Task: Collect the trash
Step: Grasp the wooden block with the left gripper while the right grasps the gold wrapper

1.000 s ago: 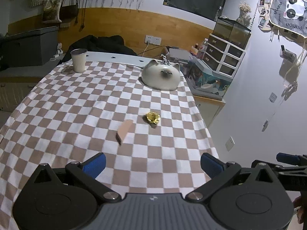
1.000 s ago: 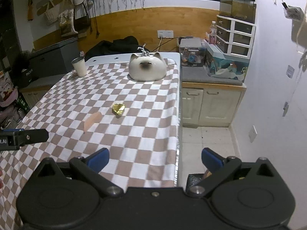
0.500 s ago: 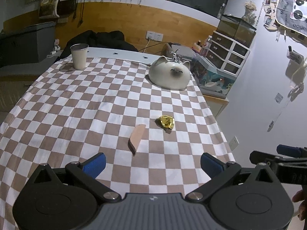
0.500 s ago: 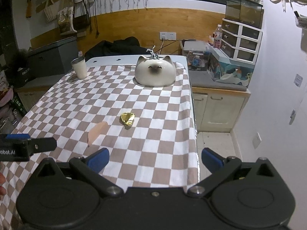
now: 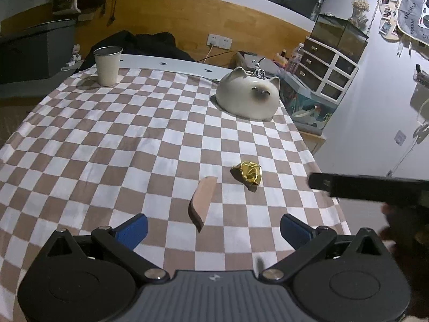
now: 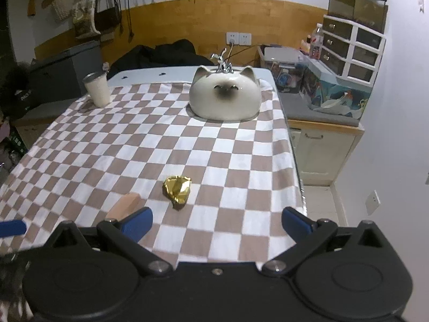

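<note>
- Closing in on the two scraps near the front right of the tabletop (image 5: 80,145) seems to be the step in hand; both grippers hover above its near edge, spread wide and holding nothing
- The left gripper (image 5: 213,226) has the pink wedge-shaped scrap (image 5: 203,201) almost centred just ahead of its fingers; a straight drop with the fingers either side of the wedge's thin width looks the cleanest grip
- The right gripper (image 6: 216,221) looks over the crumpled gold foil wrapper (image 6: 177,187), which lies a little left of its centre line, so a small shift left before lowering would help
- Foil probably crushes and slips, so I would pinch it low across its bulk, not at a loose corner
- Wedge and foil lie just beside each other, so the two grippers risk crowding; taking one piece at a time may be safer
- The checked cloth could bunch if the fingers scrape it, so stop just above the fabric
- Farther back the cat-shaped ceramic dish (image 6: 224,95) and the metal cup (image 5: 107,65) stand well apart from the trash and need no touching
- No bin shows in either view, so where the scraps go cannot be told
</note>
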The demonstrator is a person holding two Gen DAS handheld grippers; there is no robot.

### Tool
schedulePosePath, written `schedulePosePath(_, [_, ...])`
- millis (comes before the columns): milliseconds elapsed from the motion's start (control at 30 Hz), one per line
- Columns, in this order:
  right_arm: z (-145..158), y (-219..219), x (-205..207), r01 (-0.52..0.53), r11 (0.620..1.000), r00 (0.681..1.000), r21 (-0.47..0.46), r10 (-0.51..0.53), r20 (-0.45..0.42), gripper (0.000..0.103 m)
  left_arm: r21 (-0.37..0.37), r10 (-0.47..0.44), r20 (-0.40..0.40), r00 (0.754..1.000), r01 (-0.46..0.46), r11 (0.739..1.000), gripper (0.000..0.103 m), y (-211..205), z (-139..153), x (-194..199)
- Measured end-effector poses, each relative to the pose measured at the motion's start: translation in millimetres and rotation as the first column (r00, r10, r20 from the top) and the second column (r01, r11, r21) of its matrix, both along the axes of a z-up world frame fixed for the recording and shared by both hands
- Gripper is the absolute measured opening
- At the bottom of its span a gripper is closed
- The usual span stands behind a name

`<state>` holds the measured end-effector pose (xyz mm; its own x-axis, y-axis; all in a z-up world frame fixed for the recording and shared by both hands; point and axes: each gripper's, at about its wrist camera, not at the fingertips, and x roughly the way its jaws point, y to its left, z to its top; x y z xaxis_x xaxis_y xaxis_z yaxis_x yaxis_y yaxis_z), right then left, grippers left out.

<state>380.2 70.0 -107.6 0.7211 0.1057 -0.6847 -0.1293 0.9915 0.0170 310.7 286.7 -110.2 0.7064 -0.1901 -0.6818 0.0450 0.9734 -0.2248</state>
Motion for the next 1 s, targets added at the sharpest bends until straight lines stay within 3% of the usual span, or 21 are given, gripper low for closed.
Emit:
schedulePosePath(433, [-61.0,36.8,87.6,-0.027,0.997,0.994,-0.077,0.019,-0.108,0.103,-0.060,0.005,-0.035,0.999,-0.007,0.998,0.103,8.9,-32.2,28.4])
schedulePosePath(733, [-87.0,32.6,110.7,-0.010,0.986,0.990,-0.165,-0.014,-0.140,0.103,-0.076,-0.048,-0.038,0.998,0.045,0.996,0.103,9.3,-45.1,42.1])
schedulePosePath(833, [-84.5,21.1,112.6,0.008,0.991,0.989,-0.133,-0.027,-0.142,0.103,-0.054,-0.061,-0.023,0.998,0.059,0.997,0.097,7.5,-48.2,48.0])
schedulePosePath(900, [-79.6,16.4,110.9,-0.001,0.996,0.991,-0.089,-0.011,-0.132,0.103,-0.033,-0.075,-0.024,0.997,0.075,0.997,0.084,4.6,-52.1,55.6])
schedulePosePath(1000, [-74.3,18.2,109.6,-0.039,0.999,0.992,-0.031,0.035,-0.119,0.103,0.016,-0.092,-0.023,0.995,0.092,0.996,0.075,-1.7,-58.7,65.8])
